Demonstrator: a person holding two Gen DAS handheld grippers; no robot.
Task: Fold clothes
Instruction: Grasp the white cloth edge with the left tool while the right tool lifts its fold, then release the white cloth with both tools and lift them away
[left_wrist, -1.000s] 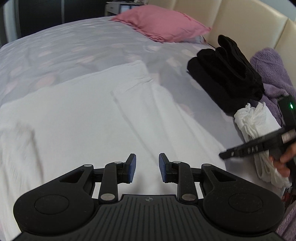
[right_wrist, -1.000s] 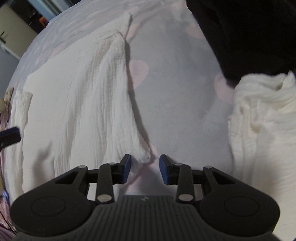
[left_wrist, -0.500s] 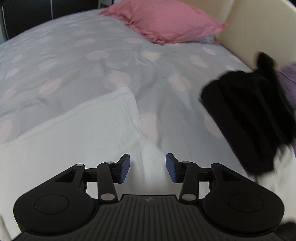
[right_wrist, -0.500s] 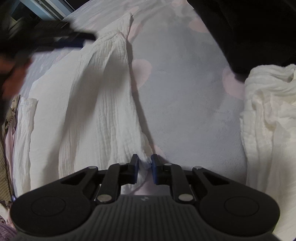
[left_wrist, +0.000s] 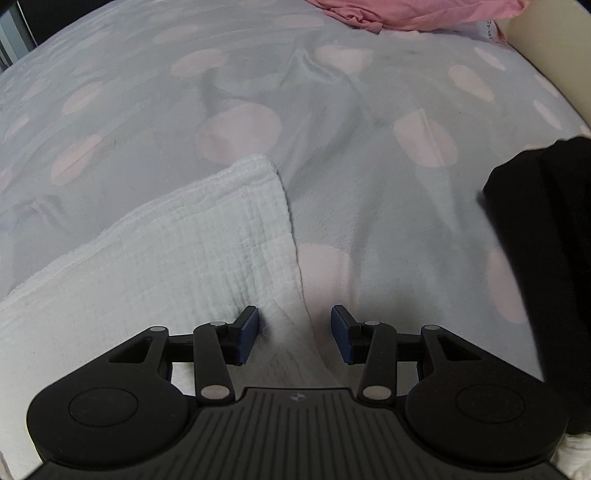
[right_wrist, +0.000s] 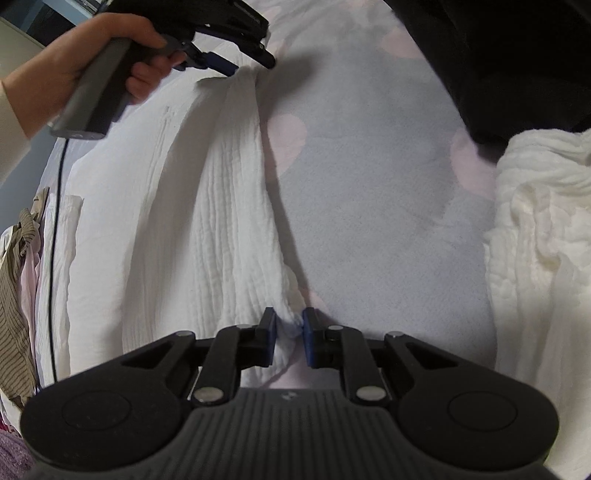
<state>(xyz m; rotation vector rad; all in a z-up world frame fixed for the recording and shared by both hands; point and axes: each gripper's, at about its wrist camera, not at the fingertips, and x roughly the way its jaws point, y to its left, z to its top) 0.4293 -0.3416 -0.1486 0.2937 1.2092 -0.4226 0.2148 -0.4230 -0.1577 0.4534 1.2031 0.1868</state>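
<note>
Both grippers worked along one edge of a white crinkled garment (right_wrist: 207, 229) spread flat on a grey bedspread (right_wrist: 369, 206) with pale pink spots. Nearest in the right wrist view, the right gripper (right_wrist: 289, 334) had its blue pads pressed together on a small bunched corner of the white fabric, at the near end of that edge.

At the far end of the same edge, the left gripper (left_wrist: 294, 334) pointed steeply down over the garment's other corner. Its fingers stood apart, with the cloth's edge running between them; the left pad (left_wrist: 248, 332) lay against the fabric and the right pad (left_wrist: 341, 334) was over the bare bedspread (no squeeze showed). Seen from the right wrist view, a hand (right_wrist: 92, 62) gripped that tool's grey handle at the far left.

A black garment (left_wrist: 546, 258) lay to the right, and a rumpled white cloth (right_wrist: 543, 236) sat just nearer than it. A pink pillow (left_wrist: 424, 13) lay at the far end of the bed. A striped cloth (right_wrist: 16, 295) hung at the left edge.
</note>
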